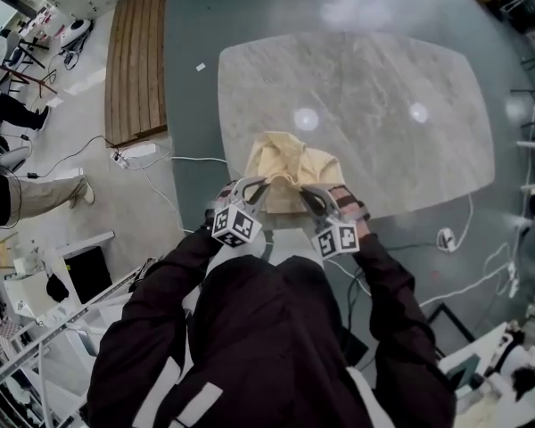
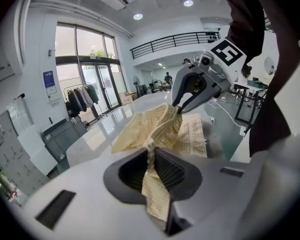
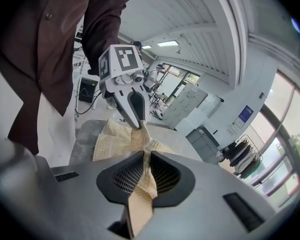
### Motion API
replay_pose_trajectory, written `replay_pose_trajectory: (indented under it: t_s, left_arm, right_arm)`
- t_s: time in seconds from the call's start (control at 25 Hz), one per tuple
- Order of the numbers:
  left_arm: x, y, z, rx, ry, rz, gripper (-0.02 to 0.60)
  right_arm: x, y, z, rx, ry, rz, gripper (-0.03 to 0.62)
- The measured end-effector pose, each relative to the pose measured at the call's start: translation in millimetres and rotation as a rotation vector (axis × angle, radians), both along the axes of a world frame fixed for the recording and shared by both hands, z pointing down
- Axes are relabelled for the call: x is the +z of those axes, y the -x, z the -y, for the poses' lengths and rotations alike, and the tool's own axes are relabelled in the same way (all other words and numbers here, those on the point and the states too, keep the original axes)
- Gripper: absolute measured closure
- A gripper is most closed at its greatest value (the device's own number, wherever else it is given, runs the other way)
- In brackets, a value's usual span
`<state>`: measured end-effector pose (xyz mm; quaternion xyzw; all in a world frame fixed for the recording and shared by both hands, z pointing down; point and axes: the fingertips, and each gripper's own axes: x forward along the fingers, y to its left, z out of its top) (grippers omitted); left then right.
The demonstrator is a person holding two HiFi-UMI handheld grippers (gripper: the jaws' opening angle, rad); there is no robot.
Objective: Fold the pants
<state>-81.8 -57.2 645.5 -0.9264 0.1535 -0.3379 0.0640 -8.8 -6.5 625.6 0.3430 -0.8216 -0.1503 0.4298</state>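
Item: pants [image 1: 290, 172], pale yellow with a fine check, bunched. They sit at the near edge of the table [image 1: 383, 78], left of its middle. The near end is raised off the top and the far part rests on it.

Left gripper [image 1: 257, 188]: jaws clamped on a fold of the pants, with the cloth running between the ribbed pads and hanging out below.

Right gripper [image 1: 310, 196]: jaws likewise clenched on a second fold. The two grippers stand close together, side by side, just at the table's near rim.

Edges and room: the table is a rounded slab. Bare top stretches beyond the pants to the far edge and widely to the right. The person's dark sleeves [image 1: 152, 319] come in from below.

Surface: light grey marble pattern, glossy, with two ceiling lights mirrored in it.

Surroundings: grey-green floor [image 1: 187, 25], a wooden platform [image 1: 138, 61] to the upper left, and white cables [image 1: 189, 159] trailing beside the table. The left gripper view shows glass doors [image 2: 85, 84], a clothes rack [image 2: 82, 98] and an upper railing [image 2: 175, 38].
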Motion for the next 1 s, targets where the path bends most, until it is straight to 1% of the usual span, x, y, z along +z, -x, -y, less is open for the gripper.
replay_pose_trajectory:
  t_s: [0.2,0.48,0.6,0.68,0.76,0.92,1.0]
  left_arm:
    - [13.8,1.5,-16.9,0.051,0.003,0.049,0.551]
    - [33.1,5.7,-40.9,0.159,-0.049,0.136,0.551]
    - [41.8,10.6,-48.6,0.196,-0.067,0.175,0.551]
    - [50.2,14.7,-54.8,0.218,-0.058,0.205,0.546]
    - [58.0,18.3,-62.0,0.239,-0.037,0.23,0.529]
    - [64.3,25.1,-71.1,0.262,-0.005,0.25,0.496]
    - [66.9,27.6,-73.1,0.268,0.017,0.257,0.492]
  right_arm:
    - [24.2,5.8,-23.7,-0.053,0.03,-0.097,0.556]
    - [51.3,2.5,-43.1,-0.08,0.062,-0.179,0.556]
    - [64.7,-0.3,-50.8,-0.091,0.099,-0.216,0.556]
    - [73.4,-0.9,-56.3,-0.112,0.121,-0.253,0.554]
    - [77.6,-1.4,-59.7,-0.125,0.134,-0.282,0.548]
    - [86.4,-2.8,-67.0,-0.102,0.185,-0.291,0.527]
    - [88.8,-3.5,-69.9,-0.092,0.215,-0.299,0.519]
